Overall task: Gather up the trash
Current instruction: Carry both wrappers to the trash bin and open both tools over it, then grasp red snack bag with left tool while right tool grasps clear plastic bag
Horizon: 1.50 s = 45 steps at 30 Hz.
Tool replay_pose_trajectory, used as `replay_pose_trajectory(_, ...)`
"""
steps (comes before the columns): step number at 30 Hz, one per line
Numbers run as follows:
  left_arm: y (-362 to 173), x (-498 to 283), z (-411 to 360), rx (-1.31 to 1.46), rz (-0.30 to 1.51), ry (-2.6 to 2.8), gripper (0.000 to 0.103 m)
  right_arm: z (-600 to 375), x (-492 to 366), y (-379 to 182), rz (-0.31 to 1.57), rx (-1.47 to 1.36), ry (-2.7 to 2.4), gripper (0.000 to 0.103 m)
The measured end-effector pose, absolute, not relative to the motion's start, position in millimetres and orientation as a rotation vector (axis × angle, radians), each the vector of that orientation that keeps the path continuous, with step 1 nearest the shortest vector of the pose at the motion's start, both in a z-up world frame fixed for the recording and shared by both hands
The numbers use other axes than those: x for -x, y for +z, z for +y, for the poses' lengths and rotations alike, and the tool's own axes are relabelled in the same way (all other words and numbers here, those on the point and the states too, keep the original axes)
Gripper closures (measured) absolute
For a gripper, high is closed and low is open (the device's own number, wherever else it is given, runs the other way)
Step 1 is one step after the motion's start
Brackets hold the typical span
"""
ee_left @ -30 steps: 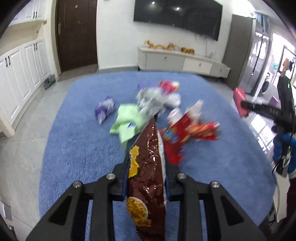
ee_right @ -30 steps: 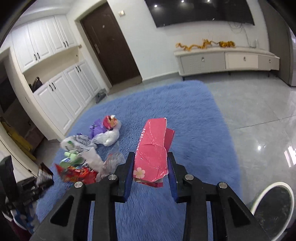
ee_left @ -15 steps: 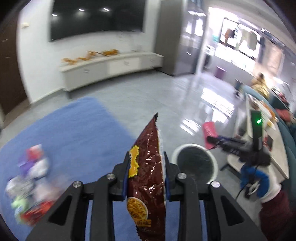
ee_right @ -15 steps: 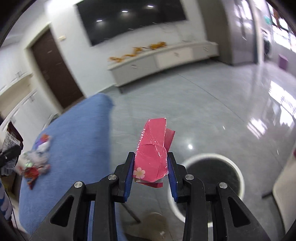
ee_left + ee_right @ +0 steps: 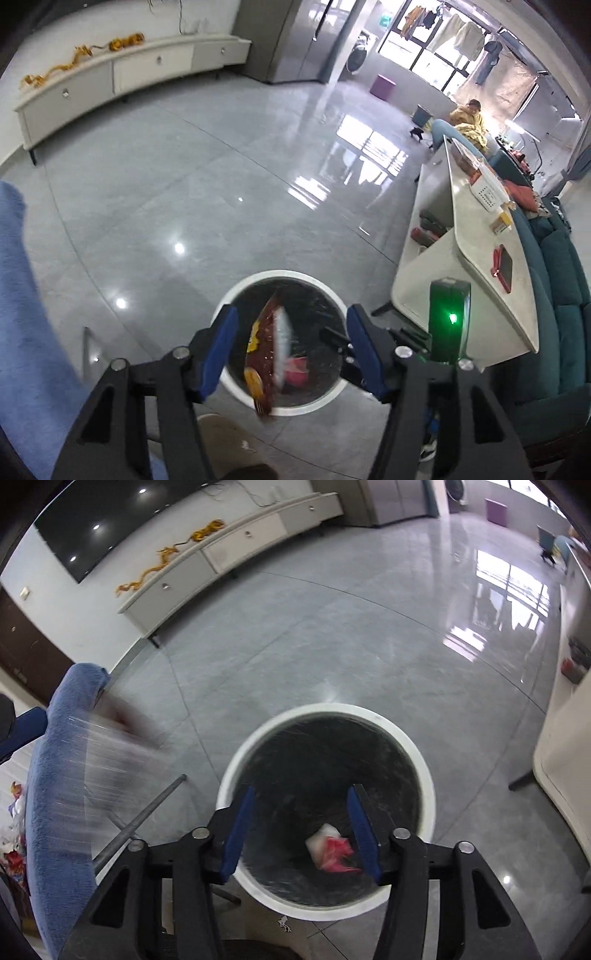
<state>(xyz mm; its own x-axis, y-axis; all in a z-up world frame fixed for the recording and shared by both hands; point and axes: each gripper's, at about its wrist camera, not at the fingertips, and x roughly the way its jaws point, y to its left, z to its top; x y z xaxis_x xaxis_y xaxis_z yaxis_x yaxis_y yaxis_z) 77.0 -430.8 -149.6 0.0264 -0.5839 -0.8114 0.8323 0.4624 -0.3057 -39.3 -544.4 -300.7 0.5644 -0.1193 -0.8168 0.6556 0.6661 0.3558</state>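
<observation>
A round white trash bin (image 5: 236, 384) with a black liner stands on the grey floor below both grippers; it also shows in the right wrist view (image 5: 424, 771). My left gripper (image 5: 290, 349) is open, and the brown chip bag (image 5: 267, 354) falls free between its jaws toward the bin. My right gripper (image 5: 303, 827) is open and empty above the bin. The red wrapper (image 5: 330, 851) lies at the bin's bottom; it shows in the left wrist view (image 5: 295, 371) too.
The blue rug-covered table edge (image 5: 59, 775) is at the left, with leftover trash (image 5: 14, 834) on it. A white coffee table (image 5: 476, 258) and a teal sofa (image 5: 565, 295) stand to the right. A white TV cabinet (image 5: 229, 546) lines the far wall.
Both grippers swung from the rug to over the bin and opened. The red wrapper dropped into the bin and the chip bag left the left jaws.
</observation>
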Motion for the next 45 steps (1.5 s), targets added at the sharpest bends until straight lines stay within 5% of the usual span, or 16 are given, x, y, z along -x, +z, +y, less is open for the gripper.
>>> replay_pose_trajectory(8, -139, -67, -420, -0.293, 1.029, -1.108, 0.043, -556, 69, -291, 0.833, -0.710, -0.536, 0.050)
replay_pose_trajectory(15, -96, -57, -364, -0.268, 0.880, -1.024, 0.043, -539, 70, -218, 0.713, -0.649, -0.490, 0.050)
replay_pose_trajectory(28, -27, -66, -137, -0.144, 0.684, -0.724, 0.043, -410, 38, -74, 0.507, -0.398, -0.215, 0.050)
replay_pose_trajectory(37, -53, -86, 35, -0.084, 0.672, -0.437, 0.043, -308, -19, -44, 0.562, -0.252, -0.030, 0.051)
replay_pose_trajectory(45, -106, -118, 68, -0.066, 0.771, -0.433, 0.044, -230, -82, -75, 0.712, -0.191, 0.103, 0.052)
